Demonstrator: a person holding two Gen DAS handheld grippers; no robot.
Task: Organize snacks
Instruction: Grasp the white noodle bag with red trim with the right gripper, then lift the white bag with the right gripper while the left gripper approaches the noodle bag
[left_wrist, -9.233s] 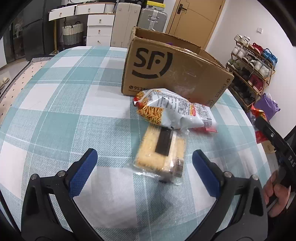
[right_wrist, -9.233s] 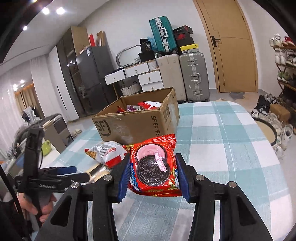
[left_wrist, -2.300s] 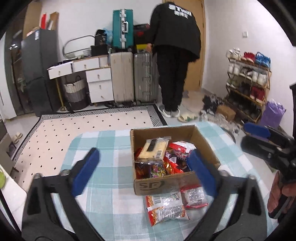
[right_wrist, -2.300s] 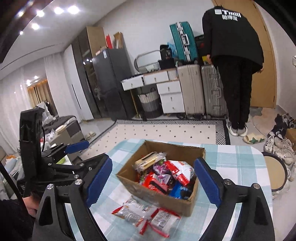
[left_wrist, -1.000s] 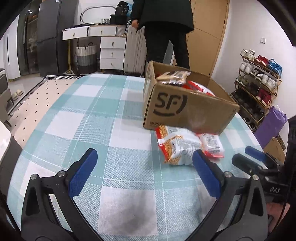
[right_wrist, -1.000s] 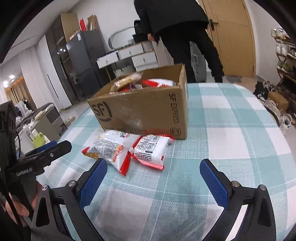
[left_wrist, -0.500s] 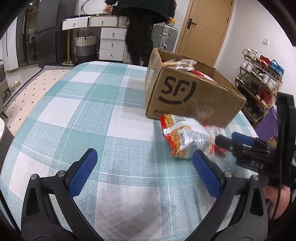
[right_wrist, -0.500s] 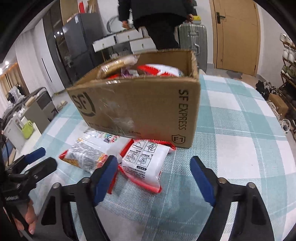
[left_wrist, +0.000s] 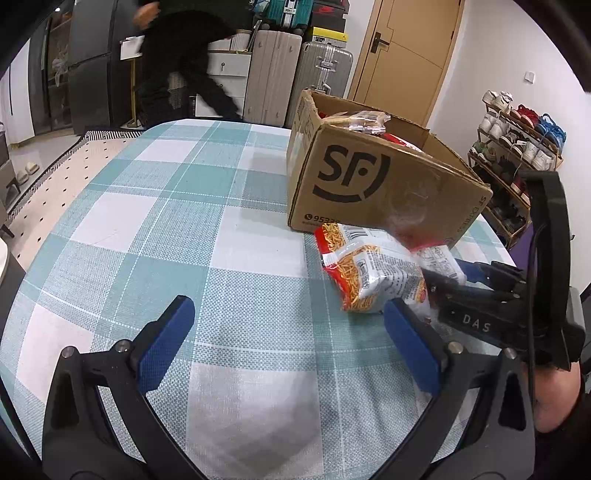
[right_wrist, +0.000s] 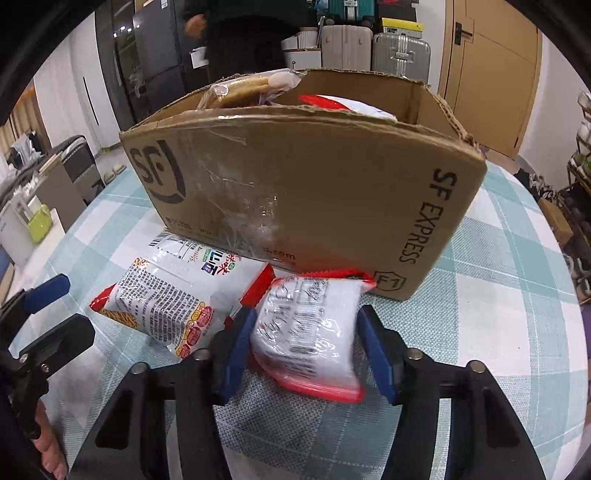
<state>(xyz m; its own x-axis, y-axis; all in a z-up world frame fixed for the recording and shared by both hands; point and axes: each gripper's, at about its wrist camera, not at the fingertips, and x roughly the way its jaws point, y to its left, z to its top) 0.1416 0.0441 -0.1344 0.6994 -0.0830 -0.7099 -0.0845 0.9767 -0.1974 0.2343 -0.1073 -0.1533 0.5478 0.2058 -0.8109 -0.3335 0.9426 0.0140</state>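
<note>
Right claw (right_wrist: 304, 350) clamps the small white packet (right_wrist: 306, 332), box (right_wrist: 295, 192) directly ahead. We keep left claw (left_wrist: 291, 343) spread, idle.

— Left wrist view? Looks down over the checked surface (left_wrist: 240, 258) from farther back, cardboard box (left_wrist: 369, 184) ahead-right.
— Right wrist? Close behind the packets, facing the same box (right_wrist: 314, 192). Shares box, packets, surface.

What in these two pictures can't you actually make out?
- Box contents: both views, walls hide all but the top packets.
- Small packet: left view, right gripper and the noodle bag cover most.
- Walking person: blurred, cut off by the top edge.
</note>
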